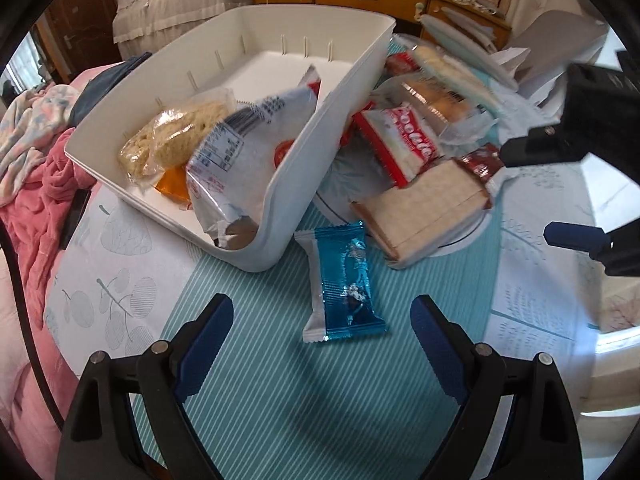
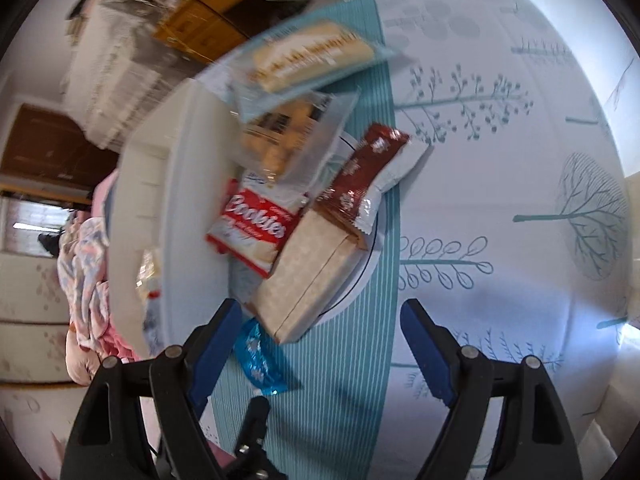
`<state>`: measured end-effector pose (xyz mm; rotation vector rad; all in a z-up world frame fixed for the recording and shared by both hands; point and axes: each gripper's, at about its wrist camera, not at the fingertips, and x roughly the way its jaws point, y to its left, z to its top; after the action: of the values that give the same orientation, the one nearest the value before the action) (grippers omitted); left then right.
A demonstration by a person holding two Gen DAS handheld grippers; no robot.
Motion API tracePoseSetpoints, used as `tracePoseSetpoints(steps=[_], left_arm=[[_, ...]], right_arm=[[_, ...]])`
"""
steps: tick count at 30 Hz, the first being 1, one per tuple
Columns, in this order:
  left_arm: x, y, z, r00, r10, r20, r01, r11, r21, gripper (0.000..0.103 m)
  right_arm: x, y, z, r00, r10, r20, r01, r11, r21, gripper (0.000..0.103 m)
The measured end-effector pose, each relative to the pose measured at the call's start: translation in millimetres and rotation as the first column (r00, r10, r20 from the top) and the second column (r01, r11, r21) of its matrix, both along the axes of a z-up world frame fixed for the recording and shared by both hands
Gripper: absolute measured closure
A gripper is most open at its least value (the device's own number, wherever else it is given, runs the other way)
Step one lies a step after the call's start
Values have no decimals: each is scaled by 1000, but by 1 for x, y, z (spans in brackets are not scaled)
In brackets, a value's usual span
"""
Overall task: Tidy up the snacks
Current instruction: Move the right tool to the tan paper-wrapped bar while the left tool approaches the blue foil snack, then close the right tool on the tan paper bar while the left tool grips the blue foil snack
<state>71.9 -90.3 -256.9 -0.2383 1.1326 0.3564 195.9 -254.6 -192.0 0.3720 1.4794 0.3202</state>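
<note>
A: Blue foil packet (image 1: 344,284) lies flat on the striped teal cloth (image 1: 248,360), just beside the white bin (image 1: 304,184) and ahead of the left gripper (image 1: 322,320). Fingers spread wide, nothing between them.

B: Handling?

A: Looks light, crinkly and slick; contents probably brittle. I'd pinch across the short width at the middle, gently, not the crimped ends.

B: Right gripper (image 2: 322,320)?

A: Spread too, empty, hovering near the beige wafer pack (image 2: 308,276) on the plate (image 2: 360,284). That one looks stiffer and boxy; grab across the narrow sides.
</note>
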Motion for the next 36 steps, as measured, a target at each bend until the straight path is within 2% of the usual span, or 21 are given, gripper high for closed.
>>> tracePoseSetpoints(steps=[5, 8, 14, 17, 21, 22, 30, 36], left_arm=[[7, 1, -13, 1000, 17, -20, -17, 1000, 5, 22], [12, 3, -16, 999, 23, -23, -23, 1000, 4, 25], [20, 7, -23, 998, 33, -45, -33, 999, 1, 39], [24, 9, -27, 998, 39, -48, -40, 999, -11, 41], [25, 12, -33, 998, 26, -58, -28, 999, -33, 59], [25, 13, -35, 998, 22, -60, -25, 999, -40, 61], [19, 20, -37, 1000, 3, -30, -6, 997, -80, 66], [17, 31, -36, 999, -16, -29, 12, 994, -113, 69]], right_arm=[[19, 13, -19, 993, -32, -116, 33, 999, 12, 21], [26, 25, -28, 983, -45, -178, 38, 998, -45, 21], [29, 48, -39, 968, -39, -248, 24, 998, -65, 23], [30, 60, -44, 963, -21, -270, -1, 997, -81, 29], [27, 77, -50, 955, -14, -295, -25, 992, -128, 35], [26, 80, -52, 954, -18, -301, -24, 990, -136, 36], [24, 98, -64, 940, -80, -330, 7, 977, -215, 36], [28, 124, -70, 939, -90, -332, -18, 951, -309, 36]])
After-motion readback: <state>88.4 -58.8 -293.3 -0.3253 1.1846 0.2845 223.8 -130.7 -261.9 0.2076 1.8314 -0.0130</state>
